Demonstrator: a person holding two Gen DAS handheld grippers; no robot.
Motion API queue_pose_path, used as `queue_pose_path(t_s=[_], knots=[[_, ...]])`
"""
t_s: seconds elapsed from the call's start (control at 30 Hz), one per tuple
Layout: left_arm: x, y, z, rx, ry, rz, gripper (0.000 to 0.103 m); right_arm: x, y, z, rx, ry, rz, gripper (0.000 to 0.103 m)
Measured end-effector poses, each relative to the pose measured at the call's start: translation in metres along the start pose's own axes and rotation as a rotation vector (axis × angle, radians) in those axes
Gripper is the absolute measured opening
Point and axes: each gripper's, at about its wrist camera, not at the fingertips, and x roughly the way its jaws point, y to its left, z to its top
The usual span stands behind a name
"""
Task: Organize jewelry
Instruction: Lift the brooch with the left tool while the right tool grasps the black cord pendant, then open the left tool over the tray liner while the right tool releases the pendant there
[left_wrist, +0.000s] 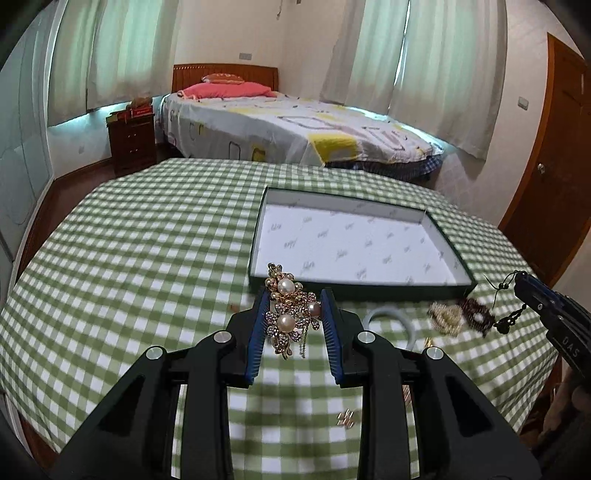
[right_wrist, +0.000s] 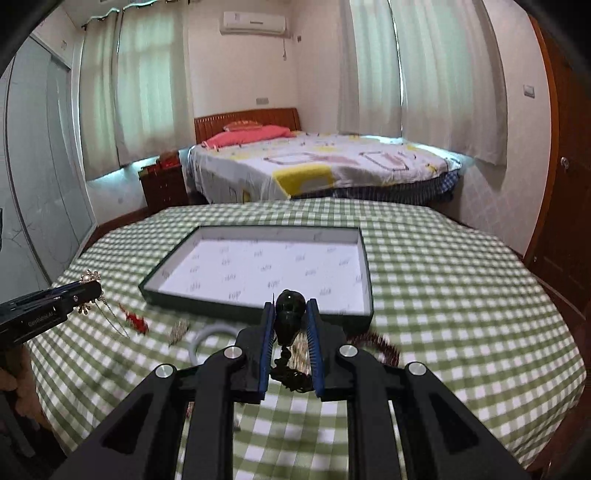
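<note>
My left gripper (left_wrist: 293, 299) is shut on a gold brooch with pearls (left_wrist: 291, 314) and holds it above the checked tablecloth, just short of the near rim of the open box tray (left_wrist: 354, 291). My right gripper (right_wrist: 290, 310) is shut on a black pendant (right_wrist: 290, 314) with a dark cord hanging under it, also just short of the tray's near rim (right_wrist: 258, 312). The tray's white lining is bare. Each gripper shows in the other's view: the right one (left_wrist: 524, 282) and the left one (right_wrist: 92, 290).
On the green checked tablecloth (left_wrist: 147, 258) near the tray lie a white bangle (left_wrist: 388, 315), a cream bead piece (left_wrist: 447, 317), a dark red bracelet (left_wrist: 476, 314), a small gold piece (left_wrist: 345, 419), a red ornament (right_wrist: 136, 321) and a thin chain (right_wrist: 110, 314). A bed (left_wrist: 295, 125) stands beyond.
</note>
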Motion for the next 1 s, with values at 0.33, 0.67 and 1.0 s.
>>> queue_pose_path(t_s=[0.33,0.67,1.0], knots=[[0.023,-0.026,0.063,0.041,-0.099,-0.042,0.028,0.033,-0.019,0.05,0.006,-0.075,0.001,0.018],[0.117,-0.035,0.069,0.05,0.028,-0.049,0.028,0.094,-0.027,0.051,-0.021,0.018,0.005,0.018],[0.189,-0.025,0.04,0.044,0.214,-0.041,0.028,0.152,-0.04,0.018,0.009,0.223,-0.023,0.018]])
